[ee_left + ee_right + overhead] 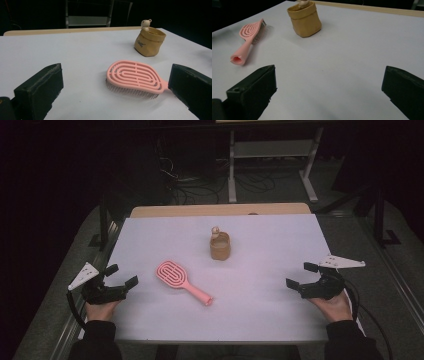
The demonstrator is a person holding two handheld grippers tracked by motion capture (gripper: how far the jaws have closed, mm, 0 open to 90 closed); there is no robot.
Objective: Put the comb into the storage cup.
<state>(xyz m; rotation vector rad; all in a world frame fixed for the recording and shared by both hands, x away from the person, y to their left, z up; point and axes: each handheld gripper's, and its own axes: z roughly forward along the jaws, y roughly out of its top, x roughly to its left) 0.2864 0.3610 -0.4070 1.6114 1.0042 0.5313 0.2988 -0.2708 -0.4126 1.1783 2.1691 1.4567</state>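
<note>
A pink hairbrush (181, 281) lies bristles down on the white table (260, 310), its handle pointing to the near right; it also lies ahead of the jaws in the left gripper view (136, 78) and at the far left of the right gripper view (249, 40). Behind it stands a small tan pouch (220, 246) (149, 42) (305, 21) with a little bear figure (146, 24) at its rim. My left gripper (121, 276) rests open at the table's left edge, empty. My right gripper (301, 275) rests open at the right edge, empty.
A wooden strip (220, 210) runs along the table's far edge. Beyond it on the dark floor are cables (185, 182) and a metal frame's legs (270, 165). Wide bare tabletop lies between the brush and the right gripper.
</note>
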